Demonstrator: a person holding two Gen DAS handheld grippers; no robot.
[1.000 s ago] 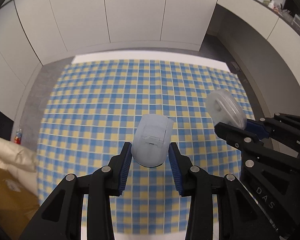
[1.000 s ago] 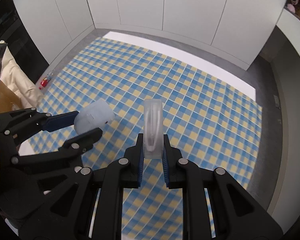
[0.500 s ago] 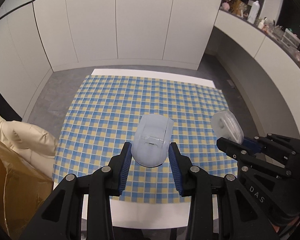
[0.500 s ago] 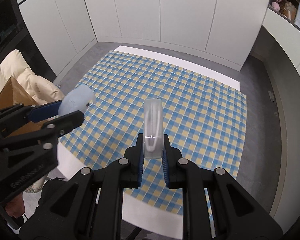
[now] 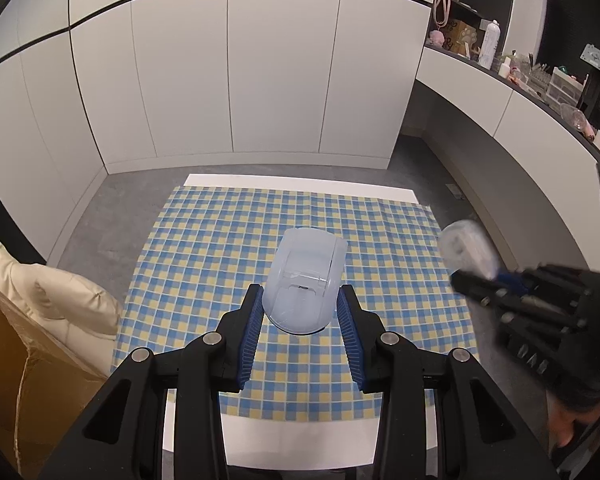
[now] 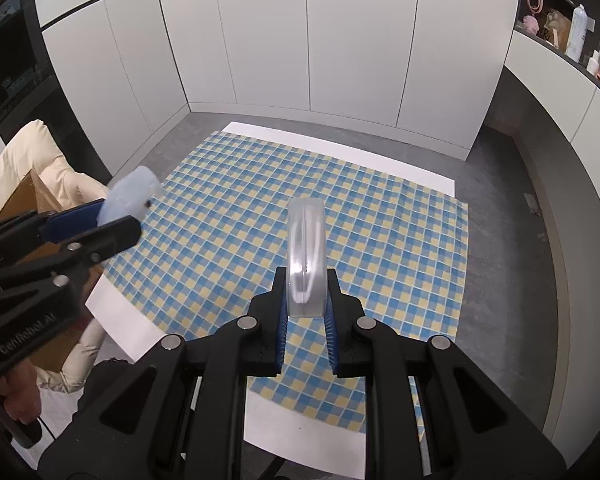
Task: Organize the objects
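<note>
Your left gripper clamps the light, slick plastic box; your right gripper pinches the thin lid edgewise. Squeeze gently.

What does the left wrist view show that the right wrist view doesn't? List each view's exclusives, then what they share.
Left wrist only: the open inside of the pale blue translucent plastic container clamped in the left tool, and clear drawer boxes on the counter.

Right wrist only: the thin frosted clear plastic lid seen edge-on in the shut right tool, and a dark glass cabinet.

Both: the blue-and-yellow checked tablecloth, white cupboard doors, cream cushion, both tools and loads.
</note>
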